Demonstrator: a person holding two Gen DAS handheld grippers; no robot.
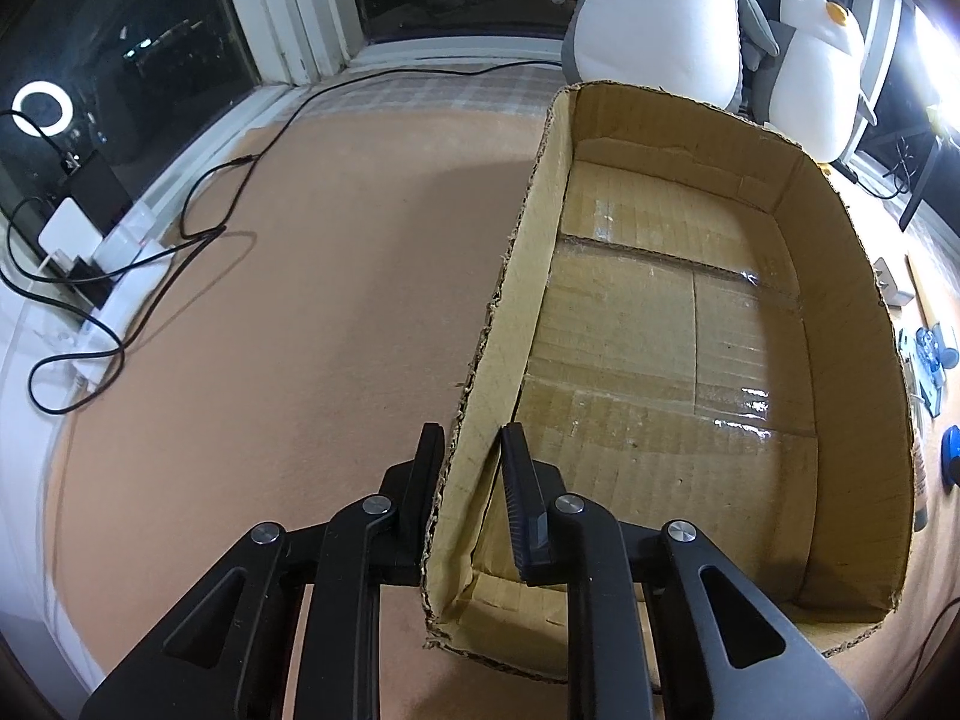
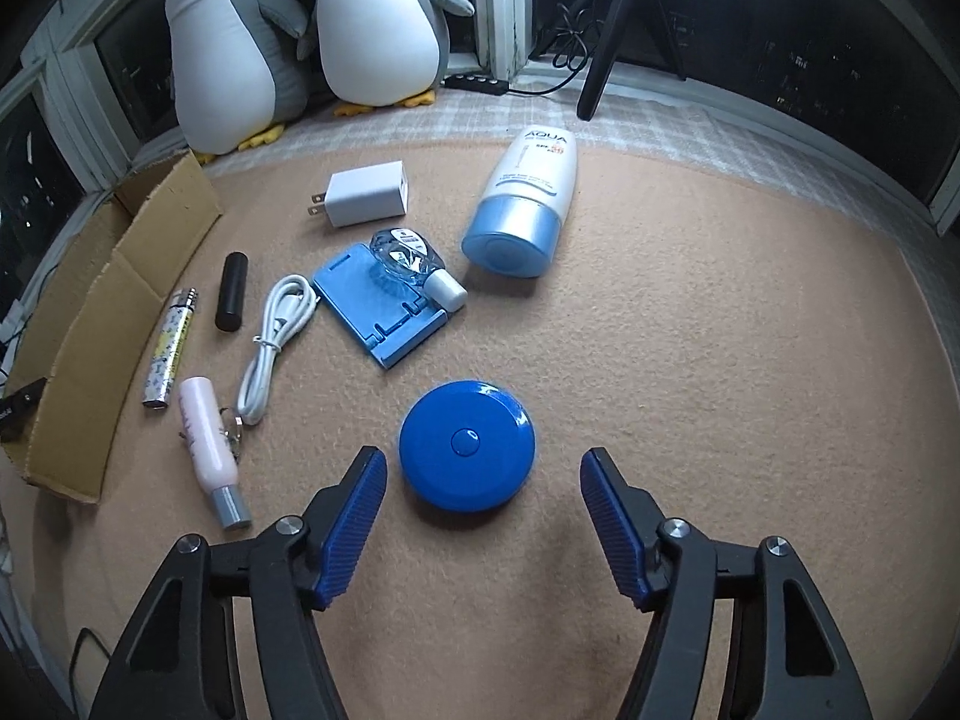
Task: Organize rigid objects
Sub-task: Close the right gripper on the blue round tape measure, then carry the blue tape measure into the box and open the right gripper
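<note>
The left gripper (image 1: 465, 456) is clamped on the near left wall of the open brown cardboard box (image 1: 528, 252), one finger outside the wall and one inside, so the box is pinned in place on the peach-coloured felt mat (image 1: 300, 300); the box is empty as far as the left wrist view shows. The right gripper (image 2: 483, 468) hangs just above the mat with its blue ribbed pads (image 2: 360, 516) spread partway, wider than the round blue plastic disc with a centre button (image 2: 467, 443) that lies just ahead of and between them; the pads do not touch it and hold nothing. The step in hand looks like the first pick: steadying the box while reaching for the disc. The next move probably calls for easing the right gripper forward and down so the pads straddle the disc's rim, then closing squarely across its widest part, since the smooth domed shell could squirt out of an off-centre pinch. The other items, among them a white wall charger (image 2: 366, 195), a white-and-blue sunscreen bottle (image 2: 528, 198) and a coiled white cable (image 2: 273, 342), wait on the mat between the disc and the box.
</note>
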